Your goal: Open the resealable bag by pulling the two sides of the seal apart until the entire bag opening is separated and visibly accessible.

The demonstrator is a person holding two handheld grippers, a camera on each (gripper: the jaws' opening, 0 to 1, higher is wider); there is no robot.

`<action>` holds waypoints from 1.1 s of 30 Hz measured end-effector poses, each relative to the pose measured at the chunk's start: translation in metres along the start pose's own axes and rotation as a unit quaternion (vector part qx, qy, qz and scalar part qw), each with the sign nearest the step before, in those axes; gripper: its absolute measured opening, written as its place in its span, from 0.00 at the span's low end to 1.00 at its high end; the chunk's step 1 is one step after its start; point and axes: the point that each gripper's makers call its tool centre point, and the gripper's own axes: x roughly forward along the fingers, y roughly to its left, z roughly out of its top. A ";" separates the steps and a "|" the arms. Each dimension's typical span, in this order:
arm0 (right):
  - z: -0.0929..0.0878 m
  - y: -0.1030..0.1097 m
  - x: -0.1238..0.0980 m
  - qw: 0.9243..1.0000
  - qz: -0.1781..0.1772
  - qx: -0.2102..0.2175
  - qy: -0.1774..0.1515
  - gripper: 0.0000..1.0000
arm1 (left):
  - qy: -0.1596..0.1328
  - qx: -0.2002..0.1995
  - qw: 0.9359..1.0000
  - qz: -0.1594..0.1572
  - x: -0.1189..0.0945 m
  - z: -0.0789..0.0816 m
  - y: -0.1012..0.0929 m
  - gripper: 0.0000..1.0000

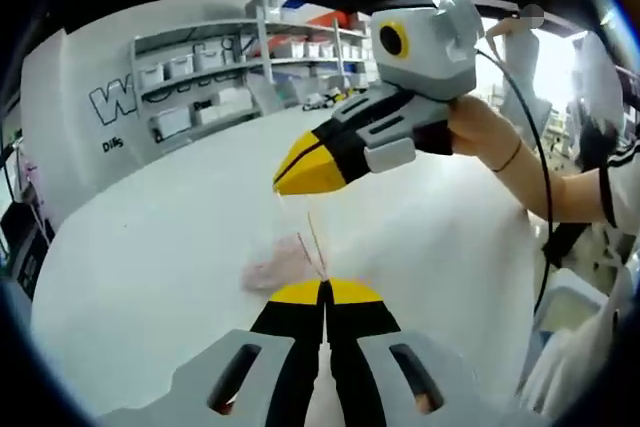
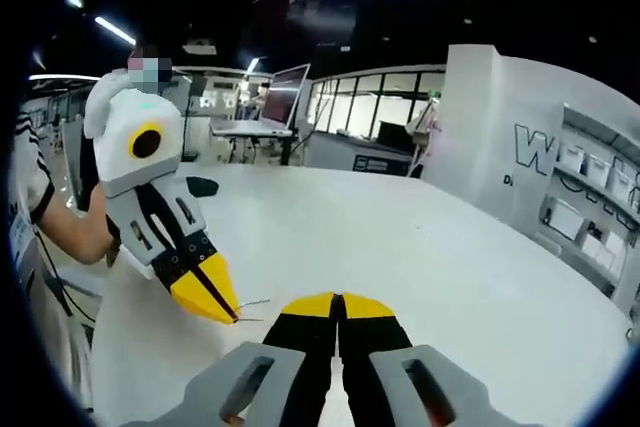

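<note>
Left gripper view: left gripper (image 1: 324, 292) jaws pressed together, yellow tips meeting, apparently pinching one edge of the clear resealable bag (image 1: 300, 247); the film is faint and the contact itself is hard to resolve.
Right gripper: comes in from the right of the same view (image 1: 305, 172), jaws closed to a point, tip well above the left one; a thin bag edge appears to run up toward it.
Bag location: between the two tips, held up off the white table (image 1: 140, 257); a pale pinkish patch (image 1: 275, 269) shows through or behind the film, identity unclear.
Right gripper view: right gripper (image 2: 338, 305) tips closed; left gripper (image 2: 212, 297) just beside it, a thin line of bag film (image 2: 252, 302) between them.
Seal state: cannot tell how much is parted; film too transparent.
Step, judged: pull-apart in progress, not visibly finished.
How to do it well: keep both pinches near the seal line, one per side; pull in opposite directions, perpendicular to the seal; go steady, no jerks.
Risk: thin film slipping from a pinch; re-grip nearer the closed section if opening stalls.
</note>
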 end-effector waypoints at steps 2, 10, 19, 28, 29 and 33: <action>0.001 0.000 0.000 1.000 0.000 -0.001 -0.001 0.00 | 0.000 0.001 1.000 0.000 -0.001 -0.001 -0.002 0.01; 0.005 0.002 -0.002 1.000 0.000 -0.010 -0.003 0.00 | -0.019 0.029 0.999 0.006 -0.005 0.002 -0.002 0.02; 0.001 0.001 -0.002 1.000 -0.002 -0.005 -0.002 0.00 | -0.018 0.013 1.000 -0.009 -0.006 -0.003 -0.003 0.04; 0.004 -0.001 -0.003 1.000 -0.002 -0.001 -0.010 0.00 | -0.028 -0.023 0.999 -0.022 -0.008 -0.013 -0.002 0.12; 0.006 -0.002 -0.003 1.000 -0.002 0.000 -0.011 0.00 | -0.024 -0.026 0.999 -0.027 -0.008 -0.017 -0.004 0.12; 0.009 -0.005 -0.004 1.000 -0.003 0.005 -0.017 0.00 | -0.026 -0.020 0.999 -0.024 -0.009 -0.022 -0.003 0.12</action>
